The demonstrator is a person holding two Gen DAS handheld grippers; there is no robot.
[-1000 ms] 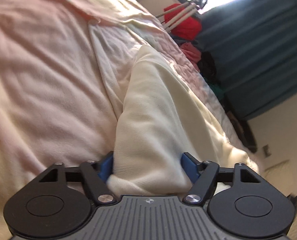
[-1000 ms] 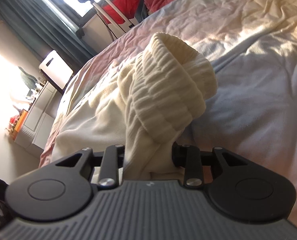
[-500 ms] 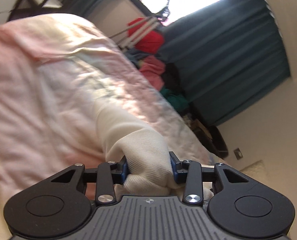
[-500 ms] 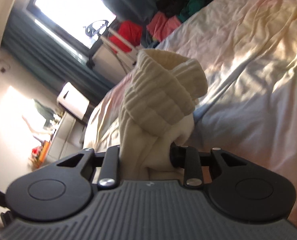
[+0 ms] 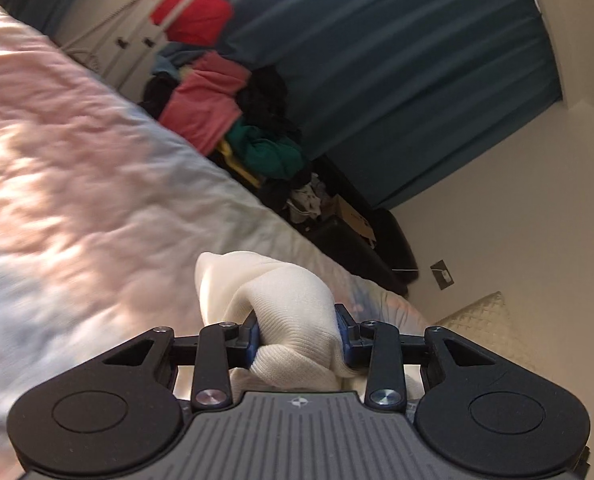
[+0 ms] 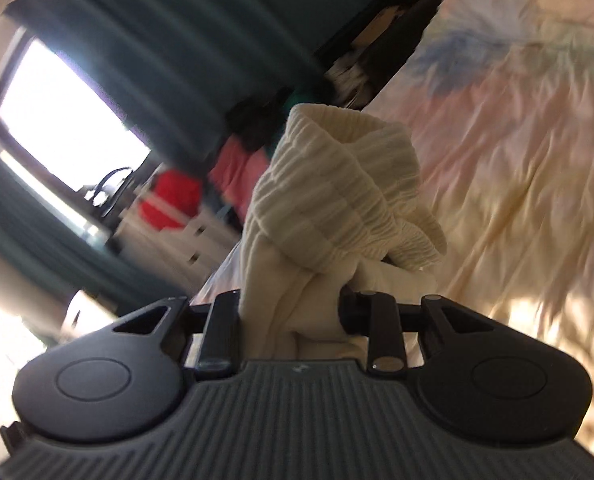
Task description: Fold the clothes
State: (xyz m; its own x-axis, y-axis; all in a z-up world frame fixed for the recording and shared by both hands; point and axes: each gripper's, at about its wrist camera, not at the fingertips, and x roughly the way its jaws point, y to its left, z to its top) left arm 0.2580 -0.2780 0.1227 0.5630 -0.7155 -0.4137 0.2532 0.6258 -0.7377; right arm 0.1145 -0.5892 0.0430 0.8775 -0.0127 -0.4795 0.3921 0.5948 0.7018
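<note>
A cream knitted garment [image 5: 281, 300] is bunched between the blue pads of my left gripper [image 5: 297, 338], which is shut on it above the bed [image 5: 77, 200]. My right gripper [image 6: 293, 308] is shut on another part of the same cream garment [image 6: 337, 200], whose ribbed hem stands up in a lump in front of the fingers. Most of the garment hangs below both views and is hidden.
The bed has a pale pink and cream quilt [image 6: 517, 160]. Beyond its far edge lies a pile of clothes [image 5: 217, 100], pink, green and black, by a dark teal curtain [image 5: 417, 60]. A red item [image 5: 193, 12] hangs on a white rack. A window [image 6: 57, 120] is bright.
Both grippers have lifted and tilted up with the cream garment, so the bed has dropped lower in view and the curtain and clothes pile now fill the upper part.
</note>
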